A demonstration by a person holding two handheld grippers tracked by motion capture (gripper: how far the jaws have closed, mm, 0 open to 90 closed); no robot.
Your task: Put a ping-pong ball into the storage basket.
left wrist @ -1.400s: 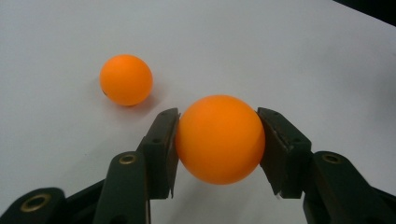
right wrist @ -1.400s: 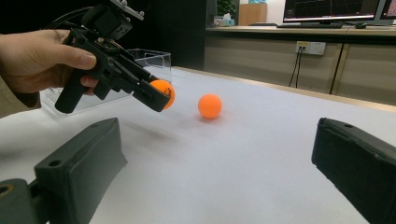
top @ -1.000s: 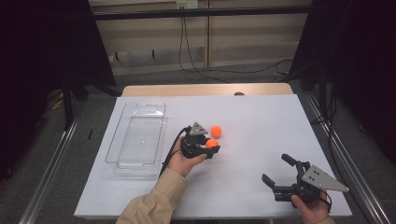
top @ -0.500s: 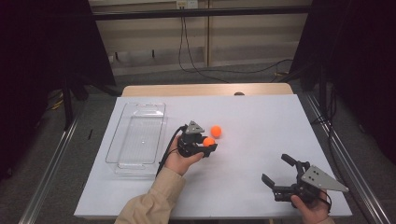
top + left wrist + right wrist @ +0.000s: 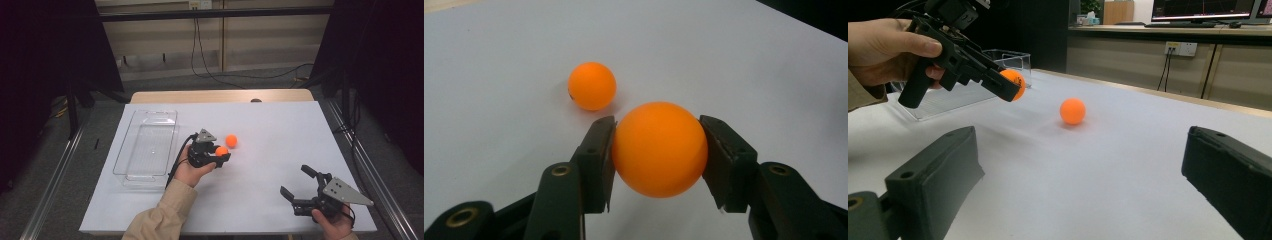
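My left gripper (image 5: 220,152) is shut on an orange ball (image 5: 221,150) and holds it just above the white table at mid left. Seen along the left gripper (image 5: 658,124), both pads press the sides of the held ball (image 5: 659,149). A second orange ball (image 5: 231,140) lies loose on the table just beyond it, clear of the jaws; this loose ball (image 5: 592,85) sits up and to the left. My right gripper (image 5: 295,180) stands open near the front right with nothing between its jaws. From the right gripper (image 5: 1080,145), the loose ball (image 5: 1072,111) lies ahead.
A clear plastic tray (image 5: 150,112) lies on the table to the left of my left hand, with nothing in it. The white table top (image 5: 280,125) ends at a wooden strip at the back. Dark curtains and metal rails flank the table.
My left gripper has shifted slightly to the left with the orange ball still in its jaws. The loose ball and my right gripper have not moved.
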